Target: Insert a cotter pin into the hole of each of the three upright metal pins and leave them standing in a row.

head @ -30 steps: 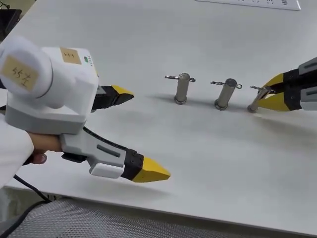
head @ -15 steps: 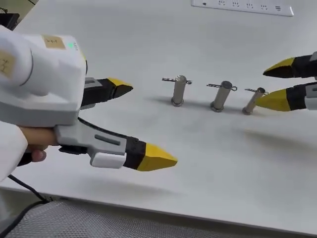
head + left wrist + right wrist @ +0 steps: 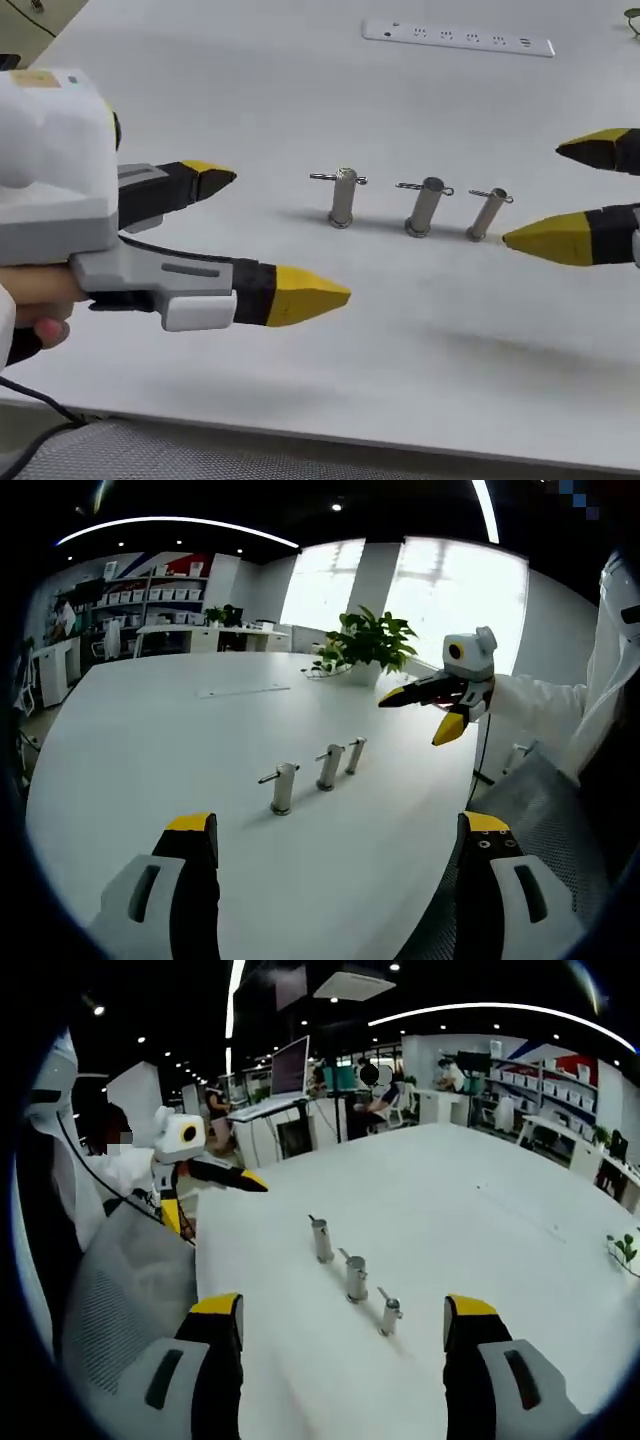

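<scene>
Three short metal pins stand in a row on the white table: the left pin (image 3: 342,197), the middle pin (image 3: 424,207) and the right pin (image 3: 487,213). Each has a thin cotter pin through its top. My left gripper (image 3: 280,235) is open, well to the left of the row, and holds nothing. My right gripper (image 3: 533,195) is open just right of the right pin, not touching it. The row also shows ahead of the left gripper (image 3: 338,825) as pins (image 3: 329,767), and ahead of the right gripper (image 3: 342,1305) as pins (image 3: 355,1278).
A white power strip (image 3: 458,38) lies at the far side of the table (image 3: 400,340). The table's front edge runs close below the left gripper, with a grey mesh surface (image 3: 150,450) under it. A potted plant (image 3: 365,645) stands at one end.
The right gripper, shut at the right pin's top a second ago, has opened and drawn back to the right. The pin stays standing. The left gripper has hardly moved; the head camera shifted.
</scene>
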Motion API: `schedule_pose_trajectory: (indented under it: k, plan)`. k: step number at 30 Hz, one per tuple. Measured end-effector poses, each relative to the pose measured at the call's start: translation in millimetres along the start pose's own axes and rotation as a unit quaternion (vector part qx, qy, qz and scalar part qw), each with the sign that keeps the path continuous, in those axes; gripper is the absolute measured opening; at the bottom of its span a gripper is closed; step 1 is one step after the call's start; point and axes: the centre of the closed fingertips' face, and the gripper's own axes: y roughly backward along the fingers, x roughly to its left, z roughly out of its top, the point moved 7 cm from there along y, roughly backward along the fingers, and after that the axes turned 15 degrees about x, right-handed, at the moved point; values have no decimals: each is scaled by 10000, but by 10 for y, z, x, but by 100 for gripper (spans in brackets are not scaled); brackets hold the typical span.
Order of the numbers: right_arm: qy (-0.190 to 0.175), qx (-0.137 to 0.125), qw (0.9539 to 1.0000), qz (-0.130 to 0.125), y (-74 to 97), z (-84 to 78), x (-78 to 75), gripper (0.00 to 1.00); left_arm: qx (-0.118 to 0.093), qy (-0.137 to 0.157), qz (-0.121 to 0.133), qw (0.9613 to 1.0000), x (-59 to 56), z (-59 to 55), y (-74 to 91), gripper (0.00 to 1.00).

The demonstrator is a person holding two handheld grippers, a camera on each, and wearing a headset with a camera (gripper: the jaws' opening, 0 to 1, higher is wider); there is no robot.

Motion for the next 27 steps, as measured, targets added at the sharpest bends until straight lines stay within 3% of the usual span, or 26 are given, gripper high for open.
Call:
schedule_pose_trajectory:
  k: [1, 4, 13, 20, 27]
  plan:
    - [-222, 19, 9993, -283, 27, -39, -33, 88, -17, 72, 17, 10000, -4, -4, 11, 99]
    - [-314, 122, 9979, -550, 90, -108, -25, 94, -39, 83, -16, 10000, 9, -22, 49, 99]
    - [-806, -86, 9952, -555, 198, -278, 69, 98, -14, 47, 34, 10000, -9, -72, 140, 99]
    - [-1167, -211, 9913, -567, 242, -391, 151, 98, -122, 262, 144, 9995, 26, -103, 225, 99]
    - [-1469, -186, 9874, -554, 259, -499, 194, 98, -36, 443, 228, 9988, 41, -150, 222, 99]
